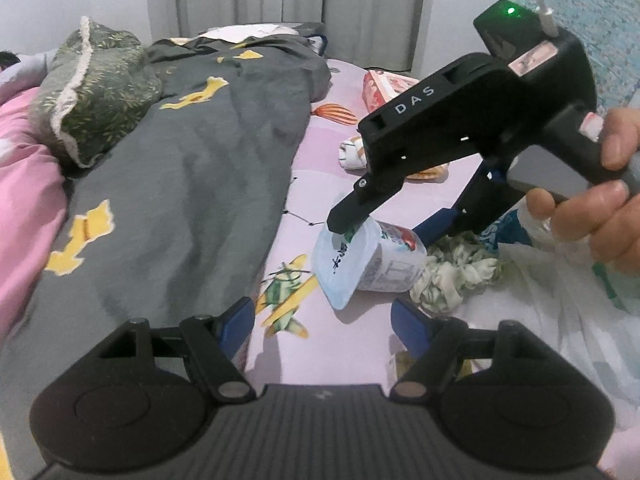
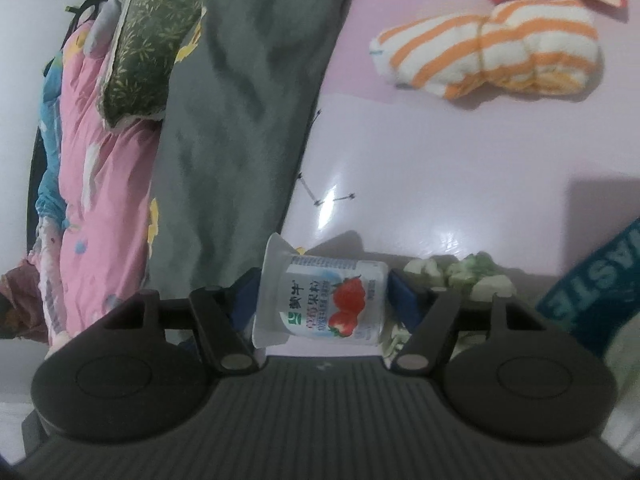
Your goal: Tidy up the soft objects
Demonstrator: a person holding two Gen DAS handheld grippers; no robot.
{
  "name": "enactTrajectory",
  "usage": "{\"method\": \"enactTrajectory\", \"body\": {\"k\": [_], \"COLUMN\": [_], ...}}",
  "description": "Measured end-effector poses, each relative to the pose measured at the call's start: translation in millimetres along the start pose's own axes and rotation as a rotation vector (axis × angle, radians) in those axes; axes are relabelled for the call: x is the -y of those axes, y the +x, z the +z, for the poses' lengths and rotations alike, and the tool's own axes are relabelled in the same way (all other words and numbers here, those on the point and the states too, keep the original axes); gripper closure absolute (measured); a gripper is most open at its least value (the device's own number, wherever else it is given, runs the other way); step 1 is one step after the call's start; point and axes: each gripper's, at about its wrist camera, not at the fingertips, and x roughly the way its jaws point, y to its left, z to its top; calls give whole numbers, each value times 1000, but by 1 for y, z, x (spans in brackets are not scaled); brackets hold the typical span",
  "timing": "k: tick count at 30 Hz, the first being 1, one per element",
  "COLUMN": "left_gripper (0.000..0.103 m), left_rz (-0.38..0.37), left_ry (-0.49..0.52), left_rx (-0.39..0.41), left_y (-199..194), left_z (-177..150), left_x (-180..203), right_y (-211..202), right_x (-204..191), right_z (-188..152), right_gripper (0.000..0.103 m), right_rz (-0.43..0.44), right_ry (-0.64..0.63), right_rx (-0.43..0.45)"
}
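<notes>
Right gripper (image 2: pixel 320 300) clamps the yogurt cup (image 2: pixel 324 304) end to end, sideways, low over the sheet (image 2: pixel 440 160), ready to carry. Left gripper (image 1: pixel 322 320) waits wide open, empty.

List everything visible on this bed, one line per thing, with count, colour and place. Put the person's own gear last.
yogurt cup: one, white with a strawberry print, on its side between the right gripper's fingers
striped towel: one, orange and white, rolled, on the sheet beyond the cup
crumpled cloth: one, green and white, just right of the cup
snack packet: one, red and white, far side of the sheet
grey blanket: one, grey with yellow patches, left of the cup
green pillow: one, green leaf print, on the blanket
pink quilt: one, far left
sheet: one, pale pink, under everything
left gripper: black, blue fingers, open, empty
right gripper: black, fingers around the cup
hand: one, on the right gripper's handle
</notes>
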Motion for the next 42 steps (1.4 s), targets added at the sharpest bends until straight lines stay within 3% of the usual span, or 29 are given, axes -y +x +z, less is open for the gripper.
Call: {"method": "enactTrajectory", "body": {"k": [9,14,22,27,31,33,36,42], "left_gripper": [27,36,41,56,71,72,72,72], "left_rz": [-58,-119,-154,-172,-166,-159,-129,-111], "left_ry": [-47,-101,-131,-140,-140,-139,-128,-121], "left_rx": [-38,-90,-109,-108,-87,-76,-48,0], "left_y": [24,37,41,38,33,29,19,6], "left_z": [13,16,16,16,14,14,15,16], "left_x": [1,-2,-6,-4,-4,-6,-8,-12], "right_y": [-11,-26,-21,-5,8,10,7,-4], "right_x": [4,-8,-30,-48,-63,-66,-64,-40], "right_z": [0,4,1,-2,-4,-3,-1,7], "right_gripper": [35,37,69,88,98,100,100,101], "right_rz": [-16,7,-33,-76,-121,-126,-79,96], "right_ry": [-37,-77,-200,-263,-317,-317,-274,-142], "right_rx": [34,95,62,38,16,16,22,60]}}
